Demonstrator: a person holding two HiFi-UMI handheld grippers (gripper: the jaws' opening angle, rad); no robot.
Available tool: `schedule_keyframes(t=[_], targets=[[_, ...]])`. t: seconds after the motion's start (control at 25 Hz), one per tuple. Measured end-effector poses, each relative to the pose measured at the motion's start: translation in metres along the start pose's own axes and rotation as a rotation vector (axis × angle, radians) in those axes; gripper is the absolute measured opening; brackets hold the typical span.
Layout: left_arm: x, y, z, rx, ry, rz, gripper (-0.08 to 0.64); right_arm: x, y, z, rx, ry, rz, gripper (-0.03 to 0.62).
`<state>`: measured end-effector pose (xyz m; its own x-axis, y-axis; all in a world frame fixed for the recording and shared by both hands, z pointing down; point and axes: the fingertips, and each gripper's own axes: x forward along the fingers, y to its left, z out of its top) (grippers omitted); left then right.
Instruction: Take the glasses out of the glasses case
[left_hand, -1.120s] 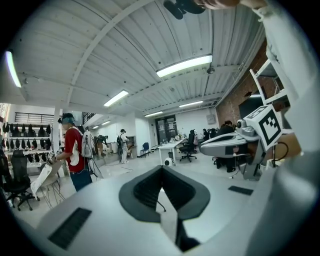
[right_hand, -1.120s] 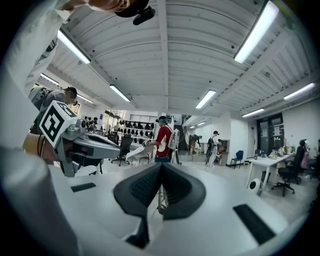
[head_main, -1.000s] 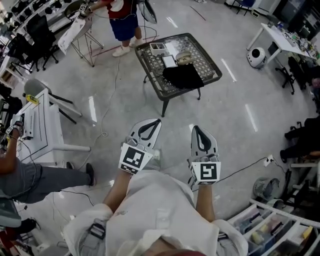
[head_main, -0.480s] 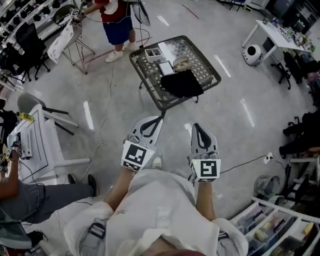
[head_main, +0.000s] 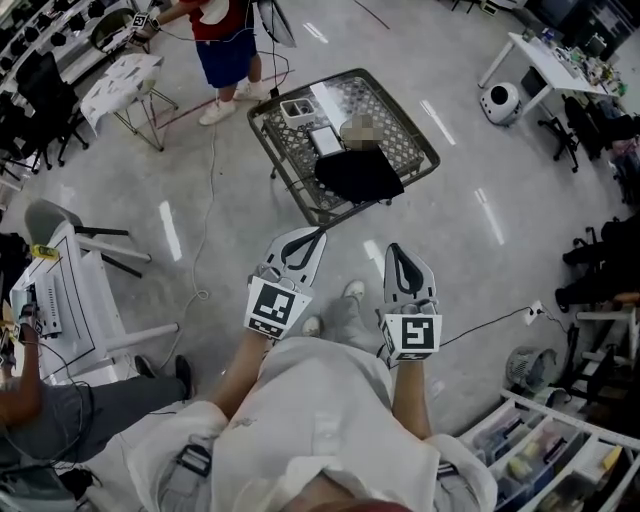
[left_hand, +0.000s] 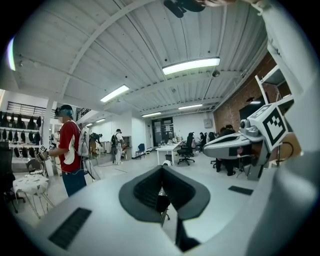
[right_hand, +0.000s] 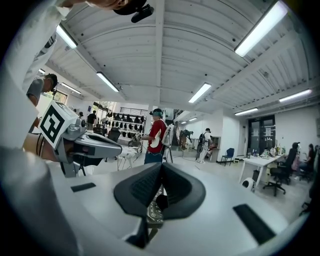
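**Desk:** What are the two tools doing?

**Photographer:** The left gripper (head_main: 312, 238) and right gripper (head_main: 392, 250) are held side by side in front of the wearer's white shirt (head_main: 300, 400). Both are clenched, with nothing between the jaws. Each gripper's own view shows its dark pads (left_hand: 145, 190) pressed together.

**Desk:** Where do they point?

**Photographer:** Across a stretch of glossy floor (head_main: 470, 250) toward a dark mesh table (head_main: 400, 125), well apart from both tips.

**Desk:** Is the glasses case there?

**Photographer:** The table carries a black cloth (head_main: 358, 175) at its near side. A white box (head_main: 296, 108) and a flat pale item (head_main: 328, 140) lie behind it. The glasses case cannot be picked out for sure among them.

**Desk:** Anyone else in the frame?

**Photographer:** A person in a red top (head_main: 225, 30) stands beyond the table's far corner.
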<state>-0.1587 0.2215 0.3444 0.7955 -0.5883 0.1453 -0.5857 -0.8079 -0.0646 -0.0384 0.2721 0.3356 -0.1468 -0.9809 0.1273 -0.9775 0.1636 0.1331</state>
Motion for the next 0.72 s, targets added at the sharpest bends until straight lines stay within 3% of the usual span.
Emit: schedule_keyframes(t=[0.72], targets=[[0.113, 0.030, 0.004, 0.003, 0.061, 0.064, 0.012, 0.093, -0.088, -0.010, 0.027, 0.004, 0.092, 0.006]])
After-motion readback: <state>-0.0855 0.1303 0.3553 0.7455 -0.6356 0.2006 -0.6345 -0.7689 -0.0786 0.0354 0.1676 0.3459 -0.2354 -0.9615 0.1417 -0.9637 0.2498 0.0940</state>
